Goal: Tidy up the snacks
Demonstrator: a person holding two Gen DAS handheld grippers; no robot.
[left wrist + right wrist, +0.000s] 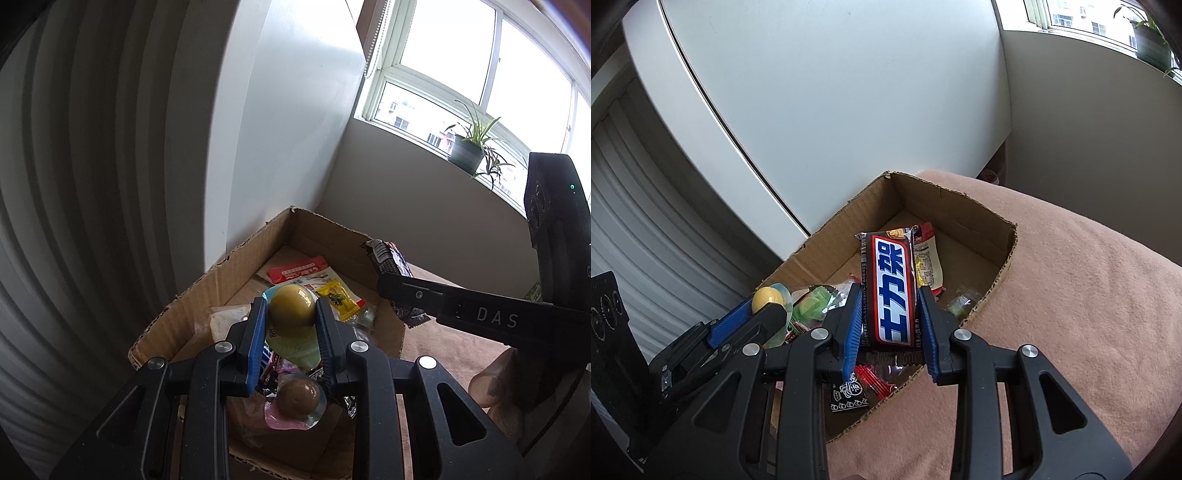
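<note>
Left wrist view: your left gripper is clamped on a yellow ball snack, held over the open box. The pads pinch it only at its sides, near the tips, so a round, slick shell like this could squirt out if you jolt or roll the wrist. Below it, at 6 o'clock, a brown ball snack lies among the wrappers; a drop would land on that heap and might bounce. At 3 o'clock your right gripper reaches in with its bar; the two tools are near, and a clash could knock either snack loose.

Right wrist view: your right gripper is clenched on a chocolate bar, standing up from the jaws above the box. It is gripped low, so it could pivot. The box sits on a soft pink blanket; release near the 3 o'clock rim and the bar may tip out. Your left gripper at 9 o'clock is close.
</note>
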